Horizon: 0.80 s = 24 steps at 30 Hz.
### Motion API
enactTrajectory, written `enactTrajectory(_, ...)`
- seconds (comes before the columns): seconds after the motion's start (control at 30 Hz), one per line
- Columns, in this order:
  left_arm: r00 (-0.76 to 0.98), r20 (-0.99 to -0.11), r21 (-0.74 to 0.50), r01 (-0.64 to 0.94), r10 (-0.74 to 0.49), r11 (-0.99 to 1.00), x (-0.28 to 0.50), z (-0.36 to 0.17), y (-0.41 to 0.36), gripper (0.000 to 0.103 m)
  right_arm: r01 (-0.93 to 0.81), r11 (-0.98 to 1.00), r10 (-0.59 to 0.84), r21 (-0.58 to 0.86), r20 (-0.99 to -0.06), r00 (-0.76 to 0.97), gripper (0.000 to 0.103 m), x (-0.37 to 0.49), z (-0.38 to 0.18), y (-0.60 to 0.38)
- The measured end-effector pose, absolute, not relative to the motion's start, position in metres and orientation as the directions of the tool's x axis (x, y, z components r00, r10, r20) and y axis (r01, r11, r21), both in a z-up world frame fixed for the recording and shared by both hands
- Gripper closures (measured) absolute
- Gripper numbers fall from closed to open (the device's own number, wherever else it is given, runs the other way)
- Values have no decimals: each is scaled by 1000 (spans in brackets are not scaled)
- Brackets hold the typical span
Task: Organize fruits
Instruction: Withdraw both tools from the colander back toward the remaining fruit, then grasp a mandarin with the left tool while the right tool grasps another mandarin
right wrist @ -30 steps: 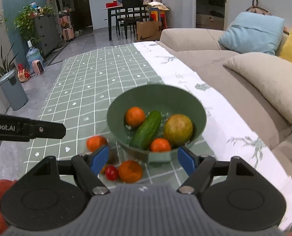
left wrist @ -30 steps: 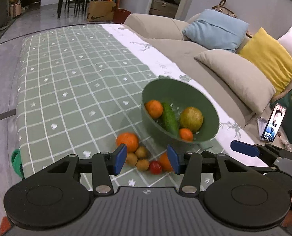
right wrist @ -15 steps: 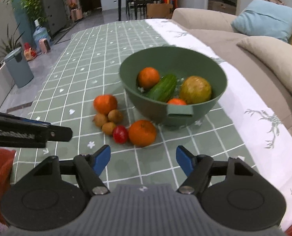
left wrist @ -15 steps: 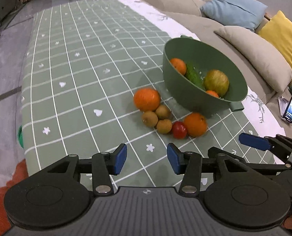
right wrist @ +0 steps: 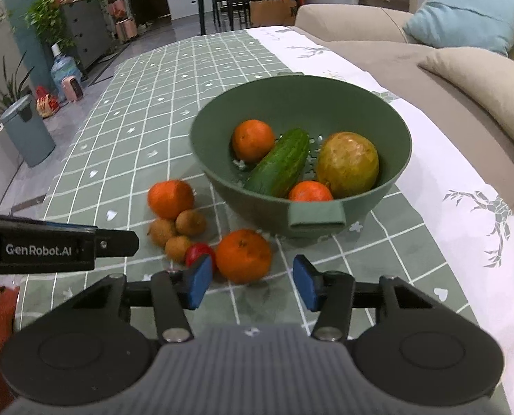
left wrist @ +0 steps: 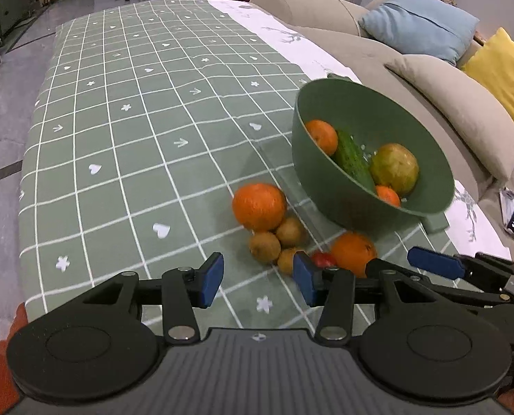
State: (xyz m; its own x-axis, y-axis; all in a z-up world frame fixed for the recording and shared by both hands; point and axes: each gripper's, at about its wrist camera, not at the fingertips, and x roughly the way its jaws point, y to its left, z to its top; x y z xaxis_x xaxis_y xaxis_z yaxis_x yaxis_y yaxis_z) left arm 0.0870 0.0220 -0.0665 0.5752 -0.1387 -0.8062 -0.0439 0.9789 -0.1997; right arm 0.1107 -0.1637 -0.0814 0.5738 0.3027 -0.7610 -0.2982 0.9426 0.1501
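The green bowl (right wrist: 301, 107) on the counter (right wrist: 146, 128) holds four things: two oranges, one cucumber (right wrist: 279, 164) and one big yellow-green fruit (right wrist: 348, 164). Just beside it lie two more oranges, three small brown fruits (right wrist: 177, 231) and one red one (right wrist: 198, 252). The left tool (left wrist: 257, 280) and right tool (right wrist: 251, 285) both gape wide, holding nothing.

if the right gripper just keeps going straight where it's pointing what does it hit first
Most likely the near orange on the tablecloth: it lies just ahead of the open right gripper, roughly centred between the pads. The green bowl comes behind it. Depth is hard to judge through the fisheye.
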Motion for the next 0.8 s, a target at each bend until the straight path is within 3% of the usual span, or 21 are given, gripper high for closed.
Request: enactTrajectory(0.8,525,-821,-308,-77,-224,948,150,-92,35,48,-249,932,357,265,-800,483,55,143,-107,-161)
